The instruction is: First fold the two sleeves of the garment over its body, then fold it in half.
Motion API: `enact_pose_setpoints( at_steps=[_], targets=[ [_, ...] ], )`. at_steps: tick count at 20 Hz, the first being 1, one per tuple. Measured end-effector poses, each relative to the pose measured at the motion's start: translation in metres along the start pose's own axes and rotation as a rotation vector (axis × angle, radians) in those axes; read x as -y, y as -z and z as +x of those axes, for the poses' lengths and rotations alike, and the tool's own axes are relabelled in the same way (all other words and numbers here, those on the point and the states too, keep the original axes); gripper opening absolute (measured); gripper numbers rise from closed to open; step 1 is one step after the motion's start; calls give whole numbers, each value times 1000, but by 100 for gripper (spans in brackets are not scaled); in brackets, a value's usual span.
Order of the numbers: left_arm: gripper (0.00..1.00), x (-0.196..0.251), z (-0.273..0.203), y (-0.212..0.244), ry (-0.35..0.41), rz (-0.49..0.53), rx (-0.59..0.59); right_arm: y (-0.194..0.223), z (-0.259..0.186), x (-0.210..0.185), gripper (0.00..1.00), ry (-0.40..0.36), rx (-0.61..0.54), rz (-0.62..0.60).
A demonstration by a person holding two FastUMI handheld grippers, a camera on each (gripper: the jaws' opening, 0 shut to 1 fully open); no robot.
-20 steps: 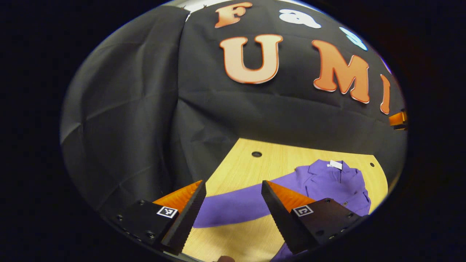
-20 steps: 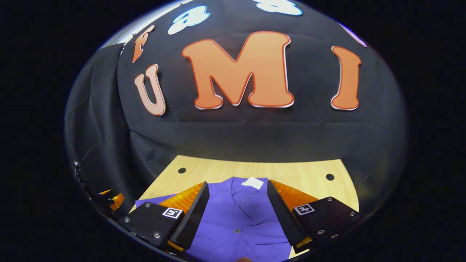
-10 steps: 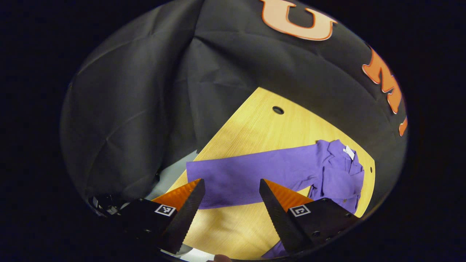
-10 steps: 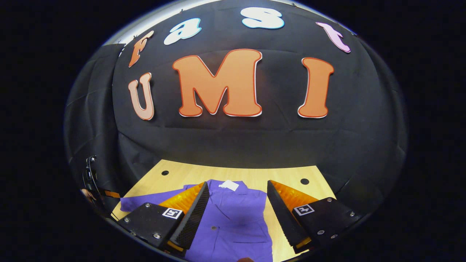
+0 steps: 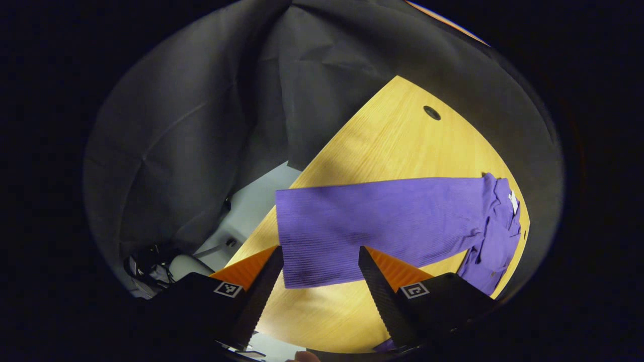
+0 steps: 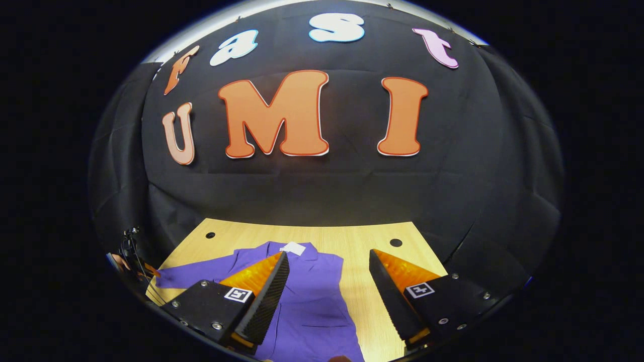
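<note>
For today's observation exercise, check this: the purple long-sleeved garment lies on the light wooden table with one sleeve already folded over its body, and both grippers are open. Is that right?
Not quite. The sleeve of the purple long-sleeved garment is stretched out flat on the light wooden table, not yet folded over the body, as the left gripper view shows. The left gripper and right gripper are indeed open.

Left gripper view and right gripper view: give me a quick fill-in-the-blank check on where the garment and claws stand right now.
1. The garment is coloured ____.
2. The left claw is ____, its fingers apart over the end of the sleeve.
3. The sleeve lies stretched out flat on the wooden ____, not yet folded.
4. The right claw holds ____.

Missing words: purple; open; table; nothing
</note>
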State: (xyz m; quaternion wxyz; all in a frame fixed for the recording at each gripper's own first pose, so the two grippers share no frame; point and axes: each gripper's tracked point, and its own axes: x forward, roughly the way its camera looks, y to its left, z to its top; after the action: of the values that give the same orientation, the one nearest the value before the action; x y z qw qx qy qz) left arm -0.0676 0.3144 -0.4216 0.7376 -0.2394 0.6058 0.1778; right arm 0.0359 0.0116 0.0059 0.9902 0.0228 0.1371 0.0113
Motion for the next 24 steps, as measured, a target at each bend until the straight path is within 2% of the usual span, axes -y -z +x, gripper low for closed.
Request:
enact_pose_setpoints(
  at_steps=[4,10,13,14,15,16,17,18,19,20,24],
  targets=[
    [98,-5,15,5,-17,-19,-48,17,-2,1,95,3,-33,34],
    [96,-6,20,2,-63,-11,-54,25,-3,2,95,16,-43,-18],
    [95,-4,22,1,-89,49,-65,25,-4,3,95,18,-42,-2],
    [91,-1,22,-2,-81,62,-73,25,-4,4,95,19,-41,0],
    [76,3,26,-2,-72,67,-76,25,-5,5,95,19,-39,0],
    [60,8,25,-3,-61,73,-79,24,-6,8,100,24,-36,-1],
    [45,12,26,-1,-51,74,-82,23,-7,10,95,24,-32,2],
    [30,11,26,0,-54,82,-91,22,-8,12,95,27,-26,7],
    [15,15,27,0,-43,81,-88,21,-10,14,100,24,-25,12],
    [10,18,26,3,-30,79,-99,21,-13,17,95,26,-25,15],
    [10,29,9,-1,16,88,-70,20,-18,29,95,36,-17,19]
  ],
)
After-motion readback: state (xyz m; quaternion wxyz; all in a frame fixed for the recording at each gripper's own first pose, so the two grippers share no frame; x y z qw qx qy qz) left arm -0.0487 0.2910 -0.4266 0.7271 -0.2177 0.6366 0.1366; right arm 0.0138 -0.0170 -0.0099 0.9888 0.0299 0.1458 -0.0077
